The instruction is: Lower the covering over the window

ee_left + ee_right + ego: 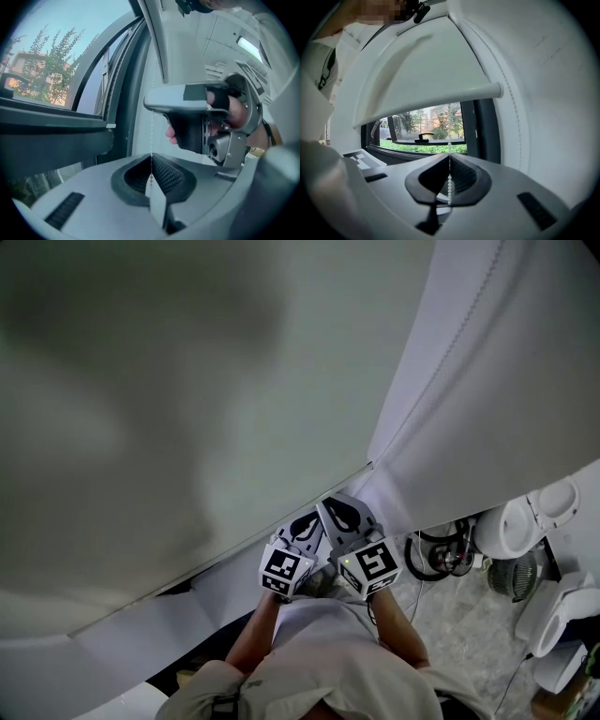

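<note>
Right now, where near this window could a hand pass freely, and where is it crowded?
Free: the gap below the blind's bottom bar and above the window sash. Crowded: at the bead chain, where the left gripper and right gripper are both shut on it.

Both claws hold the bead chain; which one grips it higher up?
The right claw: in the left gripper view the bead chain runs straight up from the shut left claw to the right claw above it.
</note>
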A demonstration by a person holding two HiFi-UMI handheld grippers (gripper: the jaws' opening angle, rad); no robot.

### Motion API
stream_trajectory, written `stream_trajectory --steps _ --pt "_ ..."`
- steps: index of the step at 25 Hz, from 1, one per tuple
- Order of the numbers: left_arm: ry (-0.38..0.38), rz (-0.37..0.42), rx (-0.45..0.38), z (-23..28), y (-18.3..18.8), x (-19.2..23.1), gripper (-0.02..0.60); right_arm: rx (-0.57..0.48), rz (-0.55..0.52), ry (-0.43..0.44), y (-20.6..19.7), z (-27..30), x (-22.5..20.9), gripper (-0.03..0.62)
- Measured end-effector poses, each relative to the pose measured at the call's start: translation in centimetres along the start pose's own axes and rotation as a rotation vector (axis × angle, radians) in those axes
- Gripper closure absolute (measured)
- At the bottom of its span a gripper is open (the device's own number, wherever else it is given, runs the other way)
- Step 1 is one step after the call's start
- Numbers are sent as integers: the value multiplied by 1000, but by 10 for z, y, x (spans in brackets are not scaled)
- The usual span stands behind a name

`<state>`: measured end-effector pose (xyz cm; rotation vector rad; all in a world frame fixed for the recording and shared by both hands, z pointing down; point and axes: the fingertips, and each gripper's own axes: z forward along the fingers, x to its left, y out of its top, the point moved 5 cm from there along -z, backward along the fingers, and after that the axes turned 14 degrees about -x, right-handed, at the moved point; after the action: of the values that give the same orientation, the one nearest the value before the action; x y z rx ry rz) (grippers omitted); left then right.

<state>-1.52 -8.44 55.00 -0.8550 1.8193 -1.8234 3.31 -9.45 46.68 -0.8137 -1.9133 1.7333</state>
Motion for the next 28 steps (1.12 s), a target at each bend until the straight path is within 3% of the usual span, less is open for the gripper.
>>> stream_trajectory --steps 3,16,28 --pt "8 -3 30 -2 0 2 565 28 17 -9 2 1 2 597" --pt "-14 -43 97 -9 -64 9 565 160 38 -71 -58 -7 -2 595" --pt "-87 -48 66 -24 -58 -4 560 156 -66 -188 -51 -32 7 549"
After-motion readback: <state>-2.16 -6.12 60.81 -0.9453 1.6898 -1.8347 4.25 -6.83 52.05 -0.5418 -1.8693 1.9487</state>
